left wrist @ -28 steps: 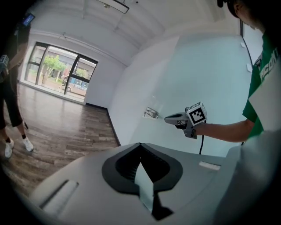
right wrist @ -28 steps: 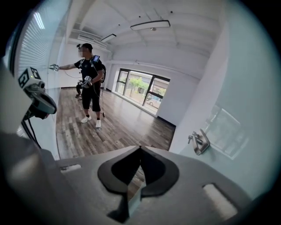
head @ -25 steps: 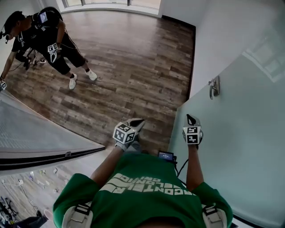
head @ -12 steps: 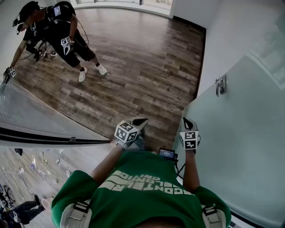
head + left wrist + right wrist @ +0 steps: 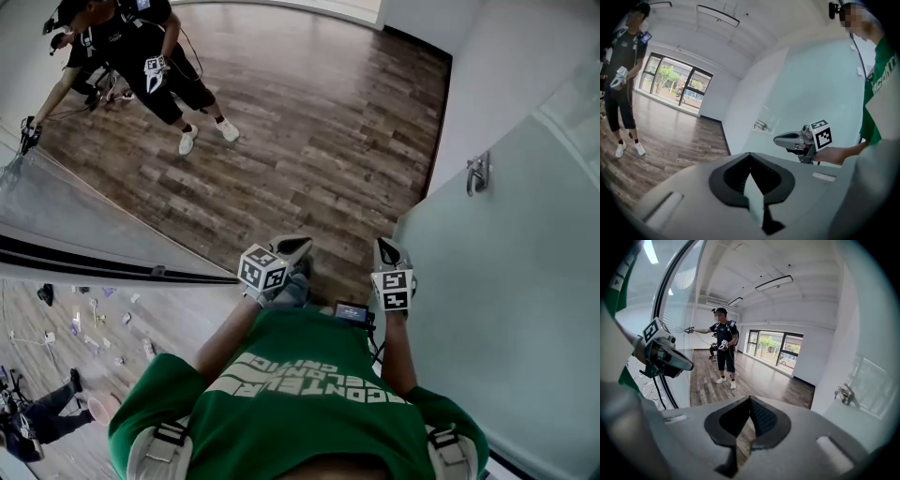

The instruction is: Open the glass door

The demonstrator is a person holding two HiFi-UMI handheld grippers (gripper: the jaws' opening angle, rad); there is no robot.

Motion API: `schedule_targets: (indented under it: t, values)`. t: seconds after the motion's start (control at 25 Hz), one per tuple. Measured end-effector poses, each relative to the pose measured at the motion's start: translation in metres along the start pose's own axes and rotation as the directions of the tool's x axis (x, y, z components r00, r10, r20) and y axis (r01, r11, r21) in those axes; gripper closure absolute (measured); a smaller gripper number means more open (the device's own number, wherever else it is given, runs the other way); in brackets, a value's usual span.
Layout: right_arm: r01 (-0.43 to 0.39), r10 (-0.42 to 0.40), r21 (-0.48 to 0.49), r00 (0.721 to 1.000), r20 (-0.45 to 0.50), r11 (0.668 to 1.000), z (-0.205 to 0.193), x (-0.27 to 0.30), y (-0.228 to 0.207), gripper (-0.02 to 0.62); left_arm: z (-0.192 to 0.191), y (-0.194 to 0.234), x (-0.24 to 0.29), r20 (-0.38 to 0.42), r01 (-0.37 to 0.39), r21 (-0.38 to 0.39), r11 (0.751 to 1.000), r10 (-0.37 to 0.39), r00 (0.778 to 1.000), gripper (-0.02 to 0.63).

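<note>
Well to the left of the small silver metal door handle [image 5: 479, 173], a person in black clothes [image 5: 150, 66] stands on the brown wood-plank floor [image 5: 309, 141]. Nearer the handle, our left gripper [image 5: 291, 247] hangs with its jaws pressed together on nothing. Our right gripper [image 5: 386, 249], below and just left of the handle, is likewise closed and empty. The tall frosted pale-green glass door [image 5: 525, 309] carries that handle near its edge. We judge the pane heavy, rigid, slick and breakable, so we would take hold at the handle, not the bare glass.
</note>
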State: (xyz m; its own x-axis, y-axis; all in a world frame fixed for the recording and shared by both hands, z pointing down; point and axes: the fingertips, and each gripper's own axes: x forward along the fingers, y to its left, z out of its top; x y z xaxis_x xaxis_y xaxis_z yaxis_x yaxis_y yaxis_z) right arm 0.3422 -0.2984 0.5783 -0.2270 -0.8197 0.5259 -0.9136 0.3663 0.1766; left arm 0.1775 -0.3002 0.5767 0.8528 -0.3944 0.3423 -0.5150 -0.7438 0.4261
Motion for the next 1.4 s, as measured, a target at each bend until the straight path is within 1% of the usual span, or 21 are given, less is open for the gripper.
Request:
schedule_targets:
  t: [0.24, 0.44, 0.68, 0.8, 1.0, 1.28, 1.4]
  values:
    - [-0.025, 0.025, 0.003, 0.999, 0.024, 1.0, 0.006, -0.008, 0.001, 0.601, 0.022, -0.015, 0.002, 0.035, 0.023, 0.032, 0.999, -0.024, 0.999, 0.591]
    - [0.001, -0.002, 0.019, 0.999, 0.034, 1.0, 0.007, -0.019, -0.002, 0.601, 0.028, -0.015, 0.006, 0.013, 0.065, 0.05, 0.997, -0.065, 0.998, 0.591]
    - [0.062, -0.065, 0.053, 0.996, 0.057, 0.997, 0.025, -0.025, -0.025, 0.603, 0.062, -0.011, 0.018, 0.029, 0.122, 0.108, 0.987, -0.126, 0.992, 0.591]
    - [0.068, -0.073, 0.066, 0.995, 0.065, 0.995, 0.031, -0.027, -0.022, 0.603, 0.07, -0.009, 0.016, 0.022, 0.146, 0.123, 0.982, -0.15, 0.988, 0.591]
    - [0.049, -0.05, 0.035, 0.998, 0.045, 0.998, 0.034, -0.017, -0.003, 0.603, 0.068, 0.0, 0.011, -0.004, 0.177, 0.109, 0.978, -0.178, 0.984, 0.591]
    - [0.04, -0.042, 0.047, 0.999, 0.034, 0.998, 0.029, -0.014, 0.007, 0.603, 0.06, -0.006, 0.017, -0.039, 0.226, 0.105, 0.968, -0.223, 0.974, 0.591]
    - [0.019, -0.021, 0.051, 0.999, 0.042, 0.999, 0.035, -0.014, 0.012, 0.603, 0.058, -0.009, 0.018, -0.052, 0.247, 0.079, 0.966, -0.244, 0.968, 0.591]
